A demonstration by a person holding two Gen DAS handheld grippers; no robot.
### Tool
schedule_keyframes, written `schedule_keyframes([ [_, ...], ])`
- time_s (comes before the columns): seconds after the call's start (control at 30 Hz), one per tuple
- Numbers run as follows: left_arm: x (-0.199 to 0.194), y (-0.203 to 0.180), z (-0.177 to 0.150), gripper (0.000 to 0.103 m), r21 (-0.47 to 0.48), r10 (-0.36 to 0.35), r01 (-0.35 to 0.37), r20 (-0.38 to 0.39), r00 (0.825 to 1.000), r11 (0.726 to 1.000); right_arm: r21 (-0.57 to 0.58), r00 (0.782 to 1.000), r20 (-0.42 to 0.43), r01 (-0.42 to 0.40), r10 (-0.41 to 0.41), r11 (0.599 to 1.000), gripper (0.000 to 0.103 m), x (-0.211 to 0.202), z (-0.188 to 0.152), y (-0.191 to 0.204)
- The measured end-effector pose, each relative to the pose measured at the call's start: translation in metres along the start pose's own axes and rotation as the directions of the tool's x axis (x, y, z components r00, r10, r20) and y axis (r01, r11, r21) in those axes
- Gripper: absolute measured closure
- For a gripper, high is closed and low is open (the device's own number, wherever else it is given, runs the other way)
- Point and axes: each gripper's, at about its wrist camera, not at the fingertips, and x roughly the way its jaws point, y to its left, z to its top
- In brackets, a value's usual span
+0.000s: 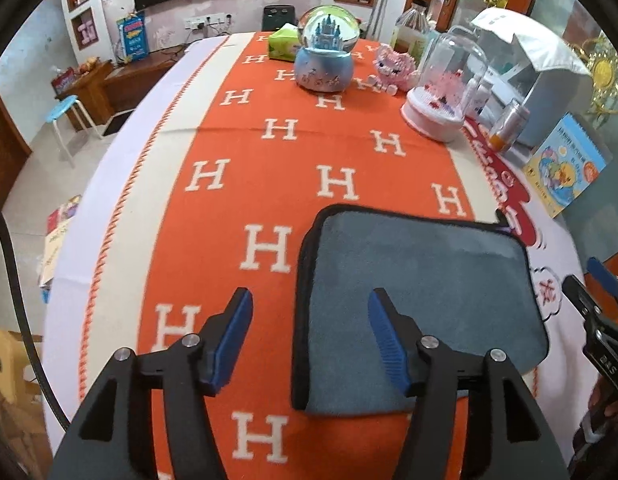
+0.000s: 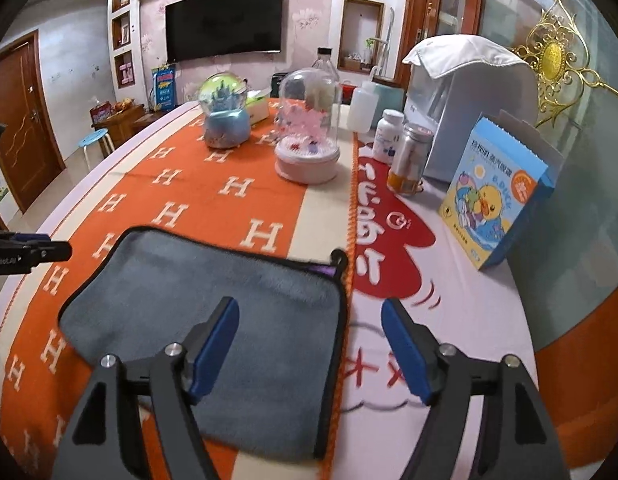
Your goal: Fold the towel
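Left gripper (image 1: 311, 332): jaws spread wide, nothing between them, hanging just above the cloth; its right pad (image 1: 383, 332) sits over the towel's left part, its left pad over bare orange.
Right gripper (image 2: 311, 340): also spread wide and holding nothing; its left pad (image 2: 217, 340) is over the towel, its right pad over the white cover past the towel's right edge.
Towel (image 1: 421, 292): grey, black-edged, folded into a flat layered rectangle, lying straight ahead of and under both grippers, its stacked edges showing on the left side; from the right gripper it (image 2: 245, 304) spreads ahead and to the left.
Cloth (image 1: 237, 200): orange with white H letters, under the towel and running away ahead of both grippers.
Red print (image 2: 389, 240): on the white cover, just ahead of the right gripper, beside the towel's far right corner.
Box (image 2: 497, 204): blue, duck picture, ahead and to the right of the right gripper.
Dome (image 1: 445, 88): clear over a pink base, further ahead, right of the left gripper's line.
Globe (image 1: 327, 56): blue castle snow globe, further still, ahead of the left gripper.
TV (image 2: 225, 22): on the far wall.
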Motion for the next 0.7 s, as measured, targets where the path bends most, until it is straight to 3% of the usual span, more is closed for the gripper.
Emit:
schedule_keyframes([
  [0.4, -0.033, -0.002, -0.070, 0.037, -0.036, -0.019, 0.017, -0.057, 0.998, 0.999, 0.102, 0.983, -0.138, -0.107, 0.120, 0.989, 0.022, -0.035, -0.057, 0.034],
  [0.53, -0.044, 0.000, -0.097, 0.036, -0.032, -0.029, 0.027, -0.077, 0.997, 0.999, 0.104, 0.971, -0.206, -0.101, 0.121, 0.989, 0.020, -0.044, -0.082, 0.044],
  [0.7, -0.064, 0.002, -0.125, 0.027, -0.002, -0.014, 0.014, -0.082, 0.996, 1.000, 0.117, 0.965, -0.236, -0.092, 0.118, 0.989, 0.013, -0.062, -0.102, 0.046],
])
